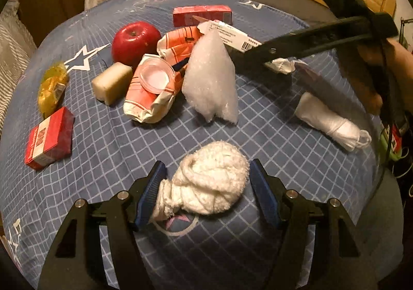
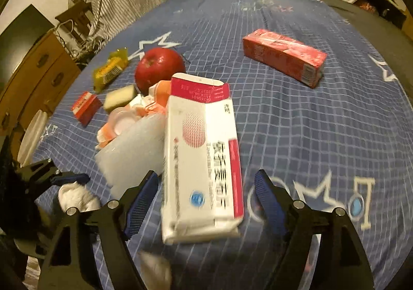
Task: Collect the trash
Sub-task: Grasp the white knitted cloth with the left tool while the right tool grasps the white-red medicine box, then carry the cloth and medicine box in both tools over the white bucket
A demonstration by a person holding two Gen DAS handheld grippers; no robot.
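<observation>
My left gripper (image 1: 206,173) is open, its blue pads on either side of a white balled-up sock (image 1: 209,179) on the blue checked cloth (image 1: 271,122). My right gripper (image 2: 206,186) is open around a white and pink medicine carton (image 2: 201,161), which lies between the pads; whether they touch it I cannot tell. That carton also shows in the left wrist view (image 1: 232,34) under the right gripper's arm. A crushed orange paper cup (image 1: 152,88), a white plastic wad (image 1: 211,78) and a crumpled white scrap (image 1: 281,66) lie mid-table.
A red apple (image 1: 134,39), a beige block (image 1: 111,83), a yellow wrapped snack (image 1: 51,88), a small red box (image 1: 49,137), a long red box (image 2: 284,57) and a rolled white sock (image 1: 333,122) lie on the cloth. A bed and wooden drawers (image 2: 38,75) stand beyond the table.
</observation>
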